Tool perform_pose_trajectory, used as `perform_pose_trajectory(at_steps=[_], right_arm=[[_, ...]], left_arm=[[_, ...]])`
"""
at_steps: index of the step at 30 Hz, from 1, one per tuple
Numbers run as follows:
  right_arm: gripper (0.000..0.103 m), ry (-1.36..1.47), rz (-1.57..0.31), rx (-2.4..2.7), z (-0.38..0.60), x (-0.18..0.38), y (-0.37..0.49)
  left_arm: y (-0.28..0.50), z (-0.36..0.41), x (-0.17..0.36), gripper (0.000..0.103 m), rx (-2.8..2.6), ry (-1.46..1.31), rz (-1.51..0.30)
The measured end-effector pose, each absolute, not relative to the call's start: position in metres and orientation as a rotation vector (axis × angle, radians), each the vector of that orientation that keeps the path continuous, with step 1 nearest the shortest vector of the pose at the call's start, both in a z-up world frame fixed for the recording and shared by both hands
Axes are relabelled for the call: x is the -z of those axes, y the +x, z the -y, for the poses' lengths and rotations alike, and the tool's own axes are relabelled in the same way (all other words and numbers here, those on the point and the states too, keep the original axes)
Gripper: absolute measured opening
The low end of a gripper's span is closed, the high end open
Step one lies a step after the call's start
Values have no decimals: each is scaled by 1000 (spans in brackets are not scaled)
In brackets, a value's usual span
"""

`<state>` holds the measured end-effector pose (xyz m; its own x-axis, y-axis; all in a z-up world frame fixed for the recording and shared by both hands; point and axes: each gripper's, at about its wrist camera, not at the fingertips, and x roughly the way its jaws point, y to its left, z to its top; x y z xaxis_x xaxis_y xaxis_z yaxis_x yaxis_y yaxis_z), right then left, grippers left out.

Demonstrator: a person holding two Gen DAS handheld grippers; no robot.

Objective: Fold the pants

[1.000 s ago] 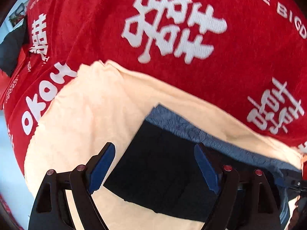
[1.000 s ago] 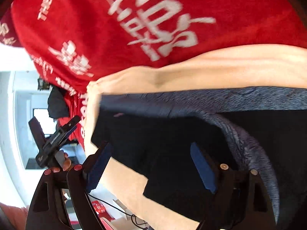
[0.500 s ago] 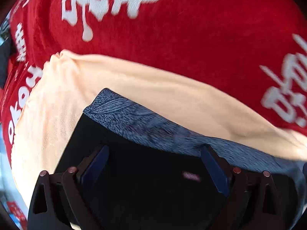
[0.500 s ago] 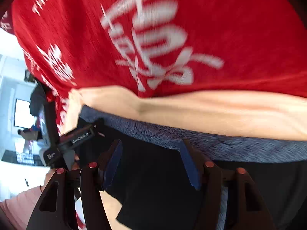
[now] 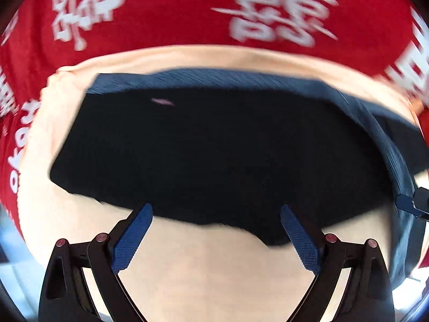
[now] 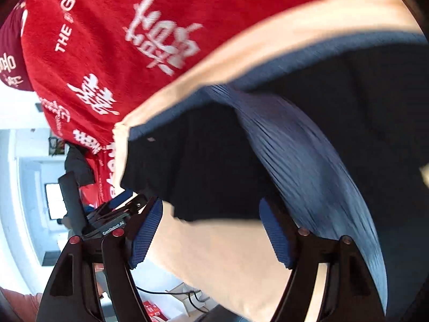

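Observation:
The dark navy pants [image 5: 214, 150] lie folded on a peach cloth [image 5: 209, 273], with a blue-grey ribbed waistband [image 5: 219, 80] along their far edge. My left gripper [image 5: 215, 238] is open and empty, its blue pads [image 5: 132, 237] just short of the pants' near edge. In the right wrist view the pants [image 6: 214, 166] fill the middle, and the waistband [image 6: 308, 166] curves across them. My right gripper [image 6: 211, 237] is open, its pads at the pants' near edge. The left gripper [image 6: 107, 214] also shows there, at the left.
A red cloth with white characters [image 5: 187, 13] covers the table beyond the peach cloth, and shows in the right wrist view [image 6: 120, 40]. The table edge and a bright room [image 6: 32, 187] lie to the left. Cables and a box [image 6: 174, 297] sit below the edge.
Both grippers have pulled back from over the pants to their near edge. The right gripper's jaws have spread wider. More of the folded pants shows in both views.

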<state>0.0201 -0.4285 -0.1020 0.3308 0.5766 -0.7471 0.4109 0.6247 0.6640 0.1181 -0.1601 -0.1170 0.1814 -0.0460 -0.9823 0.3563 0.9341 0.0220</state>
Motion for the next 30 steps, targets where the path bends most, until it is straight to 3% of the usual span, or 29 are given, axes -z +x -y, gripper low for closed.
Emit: perform_pose_trajectory(at_steps=[14, 23, 25, 28, 30], right_arm=[[78, 1115, -1184, 393, 476, 109, -220], [78, 1155, -1157, 397, 492, 131, -248], [69, 1186, -1138, 313, 495, 135, -238], [45, 1225, -1146, 214, 500, 142, -226], [4, 1254, -1174, 160, 505, 148, -218]], left_arm=[[31, 276, 129, 97, 710, 346, -1369], [-9, 355, 141, 97, 827, 346, -1403], [-15, 367, 145, 97, 827, 343, -1414], [-18, 376, 152, 97, 821, 326, -1429], [-21, 383, 158, 97, 823, 298, -1472]])
